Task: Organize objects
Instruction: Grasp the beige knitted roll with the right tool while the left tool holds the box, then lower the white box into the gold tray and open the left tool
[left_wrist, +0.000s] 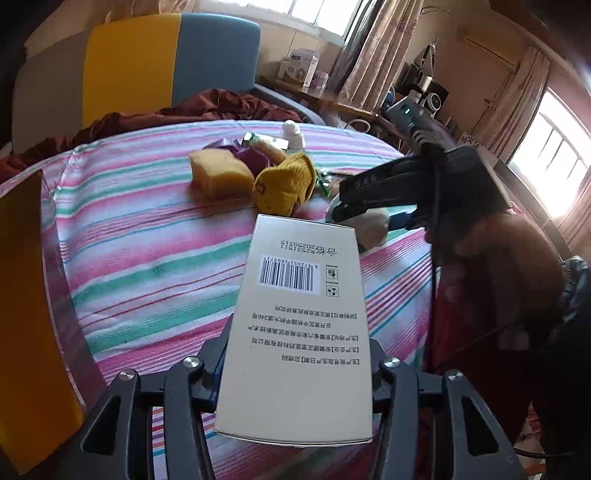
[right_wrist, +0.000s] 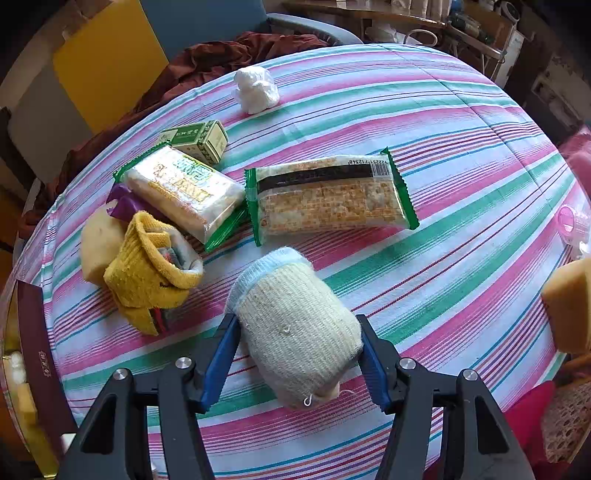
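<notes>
- Left gripper: clamped on a white carton box w/ barcode; box sticks out fwd between the fingers, held above the striped bedsheet.
- Right gripper: blue-padded fingers set wide, one each side of a rolled cream sock. Pads at or v. close to the roll's sides; can't tell if squeezing. Sock lies on the sheet, blue cuff end pointing away from gripper.
- Just left of cream sock: yellow sock bundle, touching a tan sponge on its far-left side.
- Beyond cream sock: cracker packet w/ green ends, apart from it.
- Beyond-left of cream sock: 2nd green-edged snack pack, resting over a purple wrapper; small green box just behind it.
- Farthest from cream sock: crumpled white tissue wad.
- Right of cream sock, at frame edge, well apart: another tan sponge.
</notes>
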